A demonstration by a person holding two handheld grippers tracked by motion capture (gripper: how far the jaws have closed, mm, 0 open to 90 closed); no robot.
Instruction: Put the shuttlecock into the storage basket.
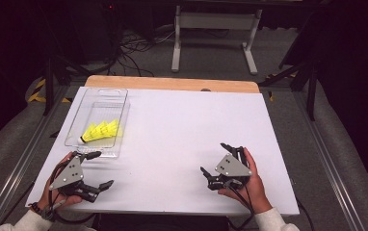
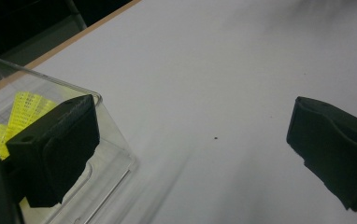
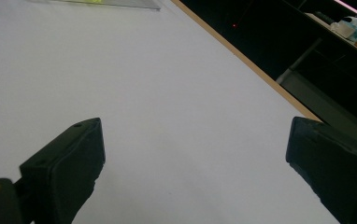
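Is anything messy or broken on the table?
Nothing stands out. The yellow feathered shuttlecocks lie on their sides in a neat nested row inside the clear plastic tray, which sits flat on the white table. The left claw and right claw are open and empty.

You have before you: one white table [image 1: 182,144]; one clear plastic tray [image 1: 120,103]; yellow shuttlecocks [image 1: 100,131] nested in a row inside it, about three, exact count unclear; two hand-held grippers, left [image 1: 98,169] and right [image 1: 214,157]
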